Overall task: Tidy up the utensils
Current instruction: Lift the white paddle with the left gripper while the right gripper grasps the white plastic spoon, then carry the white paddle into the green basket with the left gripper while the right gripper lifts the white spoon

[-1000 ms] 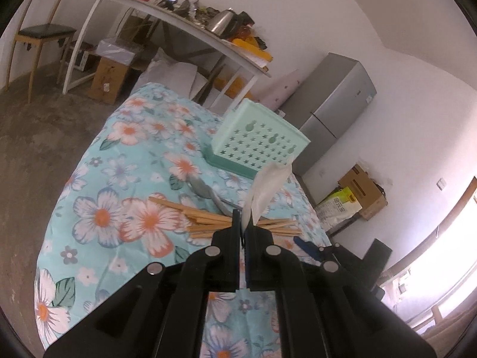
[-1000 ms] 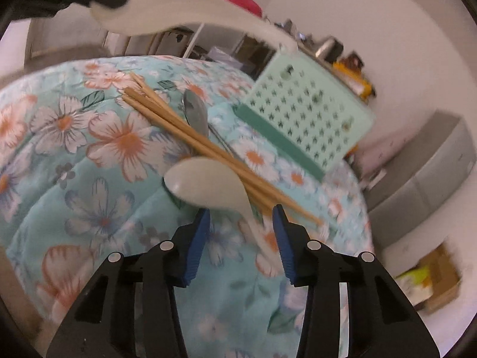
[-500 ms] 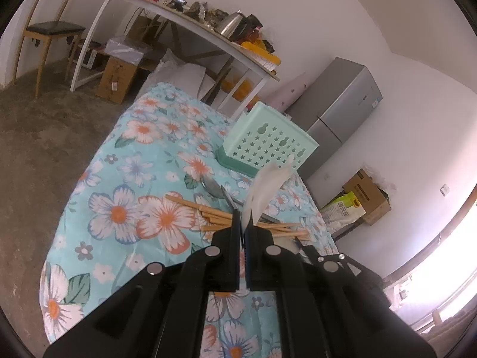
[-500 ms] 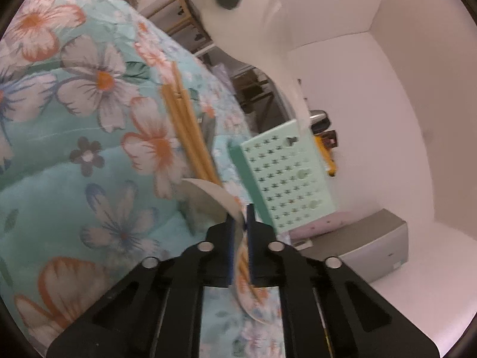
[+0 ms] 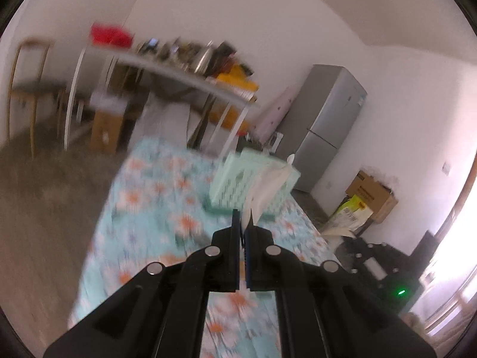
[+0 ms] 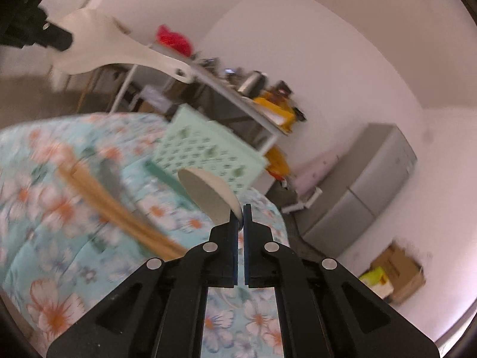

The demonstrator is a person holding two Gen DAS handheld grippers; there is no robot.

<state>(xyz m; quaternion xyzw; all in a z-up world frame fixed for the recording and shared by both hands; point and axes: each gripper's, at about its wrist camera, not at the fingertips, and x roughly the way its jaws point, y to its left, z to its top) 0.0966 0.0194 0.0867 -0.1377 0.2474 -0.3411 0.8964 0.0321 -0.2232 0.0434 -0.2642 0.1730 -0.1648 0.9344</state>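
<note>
My left gripper (image 5: pixel 245 219) pinches a white plastic spoon (image 5: pixel 268 183), my right gripper (image 6: pixel 241 217) pinches another cream spoon (image 6: pixel 205 194), both lifted for the green holey basket (image 6: pixel 205 155)

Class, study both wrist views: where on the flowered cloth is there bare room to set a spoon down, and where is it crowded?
Free: the flowered cloth nearest the camera, on the near-left side of the chopsticks, and the long strip left of the green basket toward the floor. Crowded: the middle, where chopsticks and a metal spoon lie together in front of the basket.
</note>
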